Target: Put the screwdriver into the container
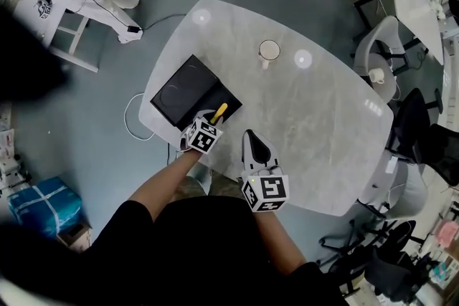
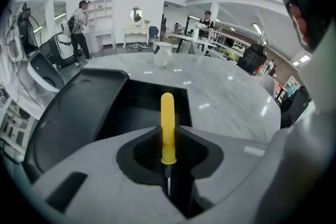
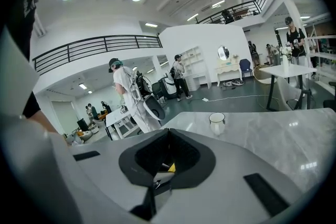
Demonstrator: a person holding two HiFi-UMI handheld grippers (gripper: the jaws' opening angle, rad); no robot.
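Note:
A screwdriver with a yellow handle point(image 2: 167, 123) and thin metal shaft is clamped in my left gripper point(image 2: 169, 136), handle pointing forward. The handle point(image 1: 219, 112) reaches over the near right edge of the open black container point(image 1: 188, 91) at the table's left side. In the left gripper view the container's deep tray point(image 2: 137, 108) lies just ahead of the jaws and its lid part point(image 2: 68, 107) spreads to the left. To the right, my right gripper point(image 1: 249, 135) hovers above the table's near edge, its jaws together with nothing held point(image 3: 167, 131).
A white mug point(image 1: 269, 51) stands on the marble table point(image 1: 323, 125) beyond the container. Chairs point(image 1: 384, 57) and another white table point(image 1: 416, 3) are at the right. A cable point(image 1: 136, 118) loops on the floor left of the table. People stand in the background.

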